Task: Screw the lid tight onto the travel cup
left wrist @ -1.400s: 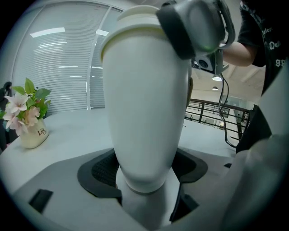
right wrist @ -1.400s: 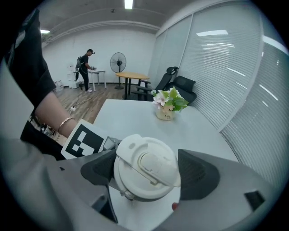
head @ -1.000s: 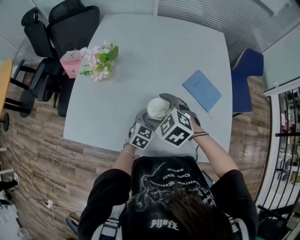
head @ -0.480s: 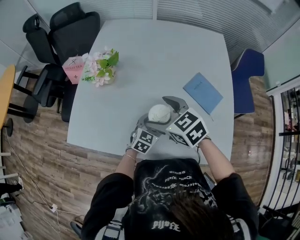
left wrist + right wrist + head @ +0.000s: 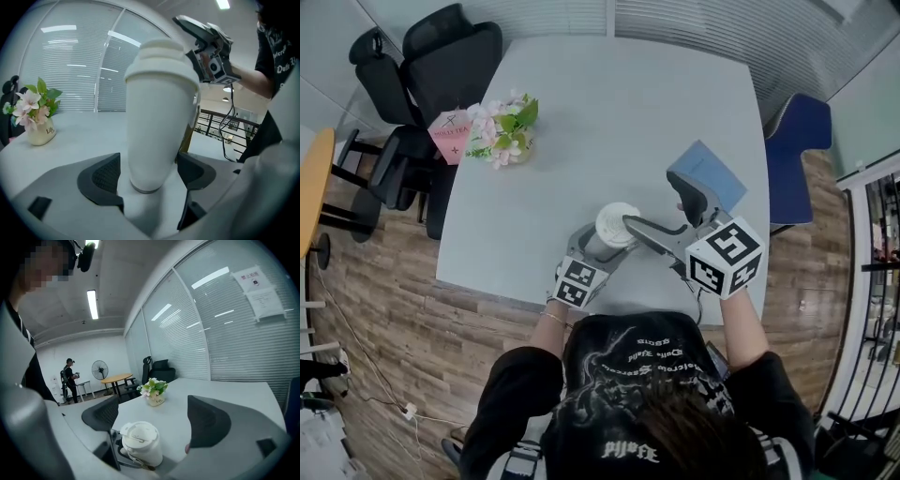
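The white travel cup (image 5: 617,225) stands near the table's front edge with its lid (image 5: 617,221) on top. My left gripper (image 5: 605,246) is shut on the cup's body; in the left gripper view the cup (image 5: 157,117) fills the gap between the pads, and the lid (image 5: 161,58) is at the top. My right gripper (image 5: 654,199) hangs to the right of the cup, open and holding nothing, one finger pointing at the lid. The right gripper view looks down on the cup (image 5: 140,444) from a distance, below its spread jaws (image 5: 152,416).
A flower pot (image 5: 502,122) and a pink card (image 5: 448,131) sit at the table's left edge. A blue notebook (image 5: 722,187) lies to the right, partly under my right gripper. Black chairs (image 5: 431,56) stand at the left and a blue chair (image 5: 797,155) at the right.
My right gripper has let go of the lid and swung out to the right, away from the cup. My left gripper has stayed round the cup.
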Demonstrator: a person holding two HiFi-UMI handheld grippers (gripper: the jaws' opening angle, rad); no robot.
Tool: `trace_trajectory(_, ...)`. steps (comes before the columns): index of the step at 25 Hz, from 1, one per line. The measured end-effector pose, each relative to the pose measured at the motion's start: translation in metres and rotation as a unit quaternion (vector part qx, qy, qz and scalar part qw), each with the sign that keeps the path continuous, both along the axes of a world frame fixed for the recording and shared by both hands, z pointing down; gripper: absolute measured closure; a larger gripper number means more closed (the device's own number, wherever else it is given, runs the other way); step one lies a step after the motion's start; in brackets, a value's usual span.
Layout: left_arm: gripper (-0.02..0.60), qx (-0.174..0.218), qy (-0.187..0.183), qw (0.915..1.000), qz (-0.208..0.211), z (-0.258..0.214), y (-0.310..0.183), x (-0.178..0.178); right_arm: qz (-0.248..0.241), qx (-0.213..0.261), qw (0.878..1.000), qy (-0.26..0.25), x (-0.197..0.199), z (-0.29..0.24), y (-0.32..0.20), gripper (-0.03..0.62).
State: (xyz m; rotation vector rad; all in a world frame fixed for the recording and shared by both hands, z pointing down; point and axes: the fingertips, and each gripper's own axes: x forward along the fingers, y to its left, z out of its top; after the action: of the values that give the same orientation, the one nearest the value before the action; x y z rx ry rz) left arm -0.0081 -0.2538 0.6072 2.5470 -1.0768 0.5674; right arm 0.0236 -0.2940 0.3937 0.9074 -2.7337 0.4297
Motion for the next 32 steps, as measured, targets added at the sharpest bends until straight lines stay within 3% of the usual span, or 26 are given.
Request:
trace_trajectory(6, 0.199, 0.018, 0.015, 0.9992, -0.033, -0.024, 0.017, -0.024, 0.055, 0.026, 0.998, -0.008, 0.036, 0.004, 0.016, 0.138)
trace_trajectory(13, 0.199, 0.053, 0.064, 0.9923, -0.092, -0.065, 0.04, -0.055, 0.101, 0.049, 0.992, 0.06, 0.05, 0.035, 0.049, 0.149)
trace_trajectory(23, 0.199, 0.089, 0.086, 0.9871, -0.101, -0.098, 0.084, -0.068, 0.178, 0.037, 0.983, 0.025, 0.064, 0.077, 0.107, 0.175)
trace_trajectory(32, 0.199, 0.101, 0.088, 0.9856, -0.103, -0.1, 0.113, -0.076, 0.207, 0.02, 0.976, 0.069, 0.074, 0.121, 0.153, 0.178)
